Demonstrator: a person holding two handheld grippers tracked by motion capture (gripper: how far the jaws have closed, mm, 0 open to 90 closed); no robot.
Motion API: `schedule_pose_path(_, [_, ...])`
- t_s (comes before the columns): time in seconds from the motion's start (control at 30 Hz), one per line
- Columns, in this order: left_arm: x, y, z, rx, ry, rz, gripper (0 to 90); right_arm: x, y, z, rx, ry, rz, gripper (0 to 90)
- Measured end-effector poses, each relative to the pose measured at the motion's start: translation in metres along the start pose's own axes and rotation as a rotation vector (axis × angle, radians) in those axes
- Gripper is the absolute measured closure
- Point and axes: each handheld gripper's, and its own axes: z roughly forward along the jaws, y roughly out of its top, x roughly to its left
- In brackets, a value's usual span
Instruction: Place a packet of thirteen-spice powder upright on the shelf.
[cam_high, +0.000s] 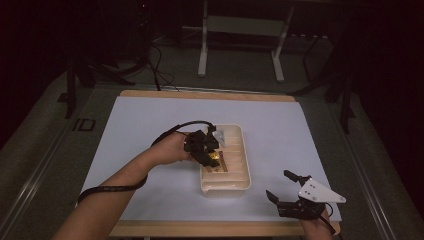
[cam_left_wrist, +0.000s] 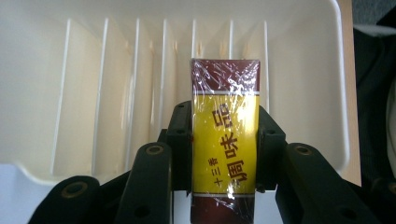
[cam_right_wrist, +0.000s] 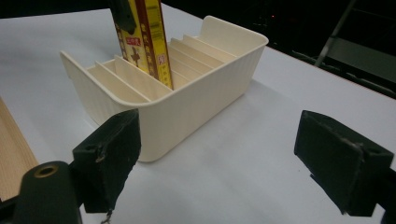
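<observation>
A cream divided bin (cam_high: 245, 165) stands mid-table on the white sheet. My left gripper (cam_high: 210, 154) hovers over it, shut on a yellow and maroon wrapped box (cam_left_wrist: 225, 140) with brown characters. The pads (cam_left_wrist: 181, 140) press on both narrow sides of the box. In the right gripper view the box (cam_right_wrist: 147, 42) stands upright with its lower end down in a slot of the bin (cam_right_wrist: 196, 93). My right gripper (cam_high: 286, 189) rests near the table's front right edge, open, nothing between its pads (cam_right_wrist: 112, 154).
Thin dividers (cam_left_wrist: 98, 93) split the bin into several narrow slots. A white sheet (cam_high: 150, 125) covers the wooden table (cam_high: 200, 95). Beyond the far edge stand a metal frame's legs (cam_high: 202, 50) and loose cables (cam_high: 160, 65) on the dark floor.
</observation>
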Motion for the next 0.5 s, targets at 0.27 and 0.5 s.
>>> schedule_pose_path(0.27, [-0.001, -0.006, 0.016, -0.075, 0.001, -0.008, 67.1, 0.001, 0.0, 0.0, 0.001, 0.003, -0.003, 14.7])
schedule_pose_path(0.5, [0.0, -0.012, 0.023, -0.199, 0.006, -0.028, 65.6, 0.0, 0.0, 0.0, 0.002, 0.003, -0.002, 14.7])
